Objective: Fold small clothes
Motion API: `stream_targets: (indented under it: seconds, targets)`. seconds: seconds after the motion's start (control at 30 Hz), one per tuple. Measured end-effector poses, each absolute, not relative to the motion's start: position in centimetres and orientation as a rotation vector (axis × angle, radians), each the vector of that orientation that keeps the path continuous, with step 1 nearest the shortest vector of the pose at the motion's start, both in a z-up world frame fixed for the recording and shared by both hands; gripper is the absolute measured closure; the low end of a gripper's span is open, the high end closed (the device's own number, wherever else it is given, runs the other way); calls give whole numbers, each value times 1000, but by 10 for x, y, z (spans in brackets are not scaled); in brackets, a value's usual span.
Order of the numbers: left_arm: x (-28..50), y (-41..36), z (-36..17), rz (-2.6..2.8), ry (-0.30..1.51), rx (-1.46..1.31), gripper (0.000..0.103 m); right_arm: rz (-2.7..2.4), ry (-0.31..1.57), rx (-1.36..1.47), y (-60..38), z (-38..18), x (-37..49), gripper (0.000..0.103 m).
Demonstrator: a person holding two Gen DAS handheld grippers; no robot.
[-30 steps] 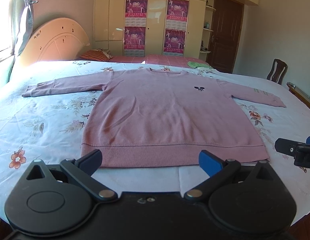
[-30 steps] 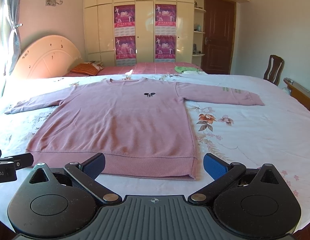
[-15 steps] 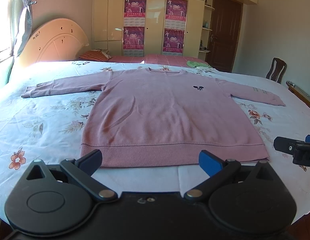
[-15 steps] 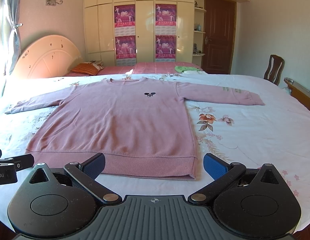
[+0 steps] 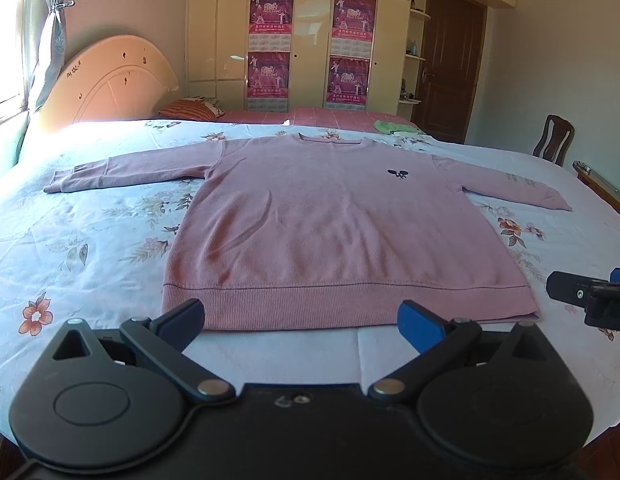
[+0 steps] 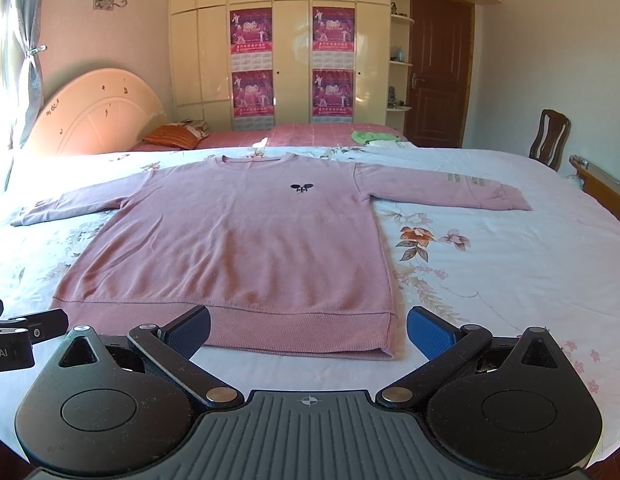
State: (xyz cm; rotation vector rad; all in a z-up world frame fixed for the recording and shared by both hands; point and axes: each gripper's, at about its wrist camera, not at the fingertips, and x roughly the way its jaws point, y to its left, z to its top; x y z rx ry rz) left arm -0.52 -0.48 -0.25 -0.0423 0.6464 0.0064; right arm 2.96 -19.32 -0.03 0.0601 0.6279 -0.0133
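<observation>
We hold both grippers low at the near edge of the bed, over the white floral bedsheet (image 5: 90,240), and each looks forward across the pink long-sleeved knit sweater (image 5: 333,224) that lies flat and face up on it, both sleeves stretched out sideways and the ribbed hem nearest to us. A small dark embroidered emblem (image 5: 397,175) sits on the chest, toward the wearer's left (it shows clearly in both views). Our left gripper (image 5: 301,318) has its jaws spread wide and empty, the two blue pads just short of the hem, one near the hem's left corner and the other toward its right end; we cannot tell whether they touch the fabric. Our right gripper (image 6: 308,328) is likewise spread wide with nothing between its pads, set before the right part of the hem, the right pad lying just past the sweater's right corner over bare sheet. Each gripper shows at the edge of the other's view, so the two sit side by side, near each other but apart. Beyond the sweater we see a cream arched headboard (image 6: 98,112) on the left, an orange striped pillow (image 6: 172,138), a cream wardrobe with four magenta posters (image 6: 294,60), a crumpled green cloth (image 6: 373,137), a dark brown wooden door (image 6: 437,72), and a dark wooden chair (image 6: 547,138) on the right.
</observation>
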Motion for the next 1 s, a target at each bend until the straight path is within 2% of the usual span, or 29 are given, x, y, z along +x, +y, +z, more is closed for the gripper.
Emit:
stream_targets:
  seconds: [0.73,1.0]
  targets:
    - [-4,-9,-7,-1,654,-51,0,-14,632,69,-196,-4,29,0]
    - [10,-15,-8,-57,649,-138,0,-62,633,75,-209,-6,38,0]
